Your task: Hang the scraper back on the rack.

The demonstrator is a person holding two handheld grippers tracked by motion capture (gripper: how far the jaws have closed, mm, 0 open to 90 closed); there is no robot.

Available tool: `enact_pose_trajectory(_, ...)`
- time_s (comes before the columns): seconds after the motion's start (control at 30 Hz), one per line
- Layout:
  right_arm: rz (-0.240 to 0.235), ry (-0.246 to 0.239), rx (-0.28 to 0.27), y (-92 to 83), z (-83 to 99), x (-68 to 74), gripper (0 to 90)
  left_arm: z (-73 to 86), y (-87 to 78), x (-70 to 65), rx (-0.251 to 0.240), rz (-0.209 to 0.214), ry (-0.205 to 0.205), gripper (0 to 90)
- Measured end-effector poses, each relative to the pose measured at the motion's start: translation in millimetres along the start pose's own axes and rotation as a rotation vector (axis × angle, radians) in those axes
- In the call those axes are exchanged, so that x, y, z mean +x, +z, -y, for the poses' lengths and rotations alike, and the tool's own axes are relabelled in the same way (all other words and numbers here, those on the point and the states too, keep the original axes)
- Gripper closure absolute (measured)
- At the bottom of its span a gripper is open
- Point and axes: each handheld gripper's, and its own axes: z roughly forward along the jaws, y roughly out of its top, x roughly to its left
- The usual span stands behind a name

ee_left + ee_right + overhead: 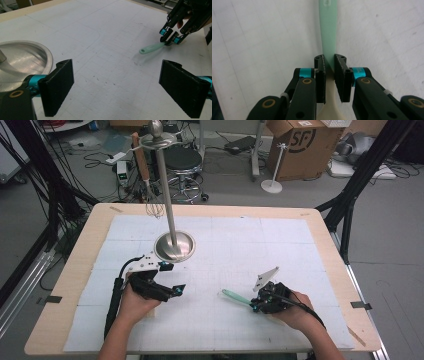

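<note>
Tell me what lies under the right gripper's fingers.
The right gripper is shut on a mint-green spatula handle over the white mat. Its cream blade end is partly covered by the fingers.

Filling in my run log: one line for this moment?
right gripper: shut on green handle | left gripper: open, empty | rack base: beside left
</note>
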Motion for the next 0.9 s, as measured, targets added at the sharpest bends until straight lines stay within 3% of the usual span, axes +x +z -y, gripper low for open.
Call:
enact_pose_trajectory(0.27, -0.024, 0.029, -0.189, -15.7, -3.5, -6.6, 80.4, -0.1, -0.7, 0.3, -0.007, 0.000, 0.001, 13.2)
enact_pose_trajectory(0.53, -0.032, 0.043, -0.340, -26.6, -11.5, -11.6, 80.4, -0.3, -1.3, 0.3, -0.008, 0.002, 0.001, 13.2)
enact_pose_trajectory(0.9, -0.041, 0.024, -0.467, -41.6, -37.4, -20.2, 80.4, -0.1, -4.1, 1.6, -0.014, -0.004, -0.002, 13.2)
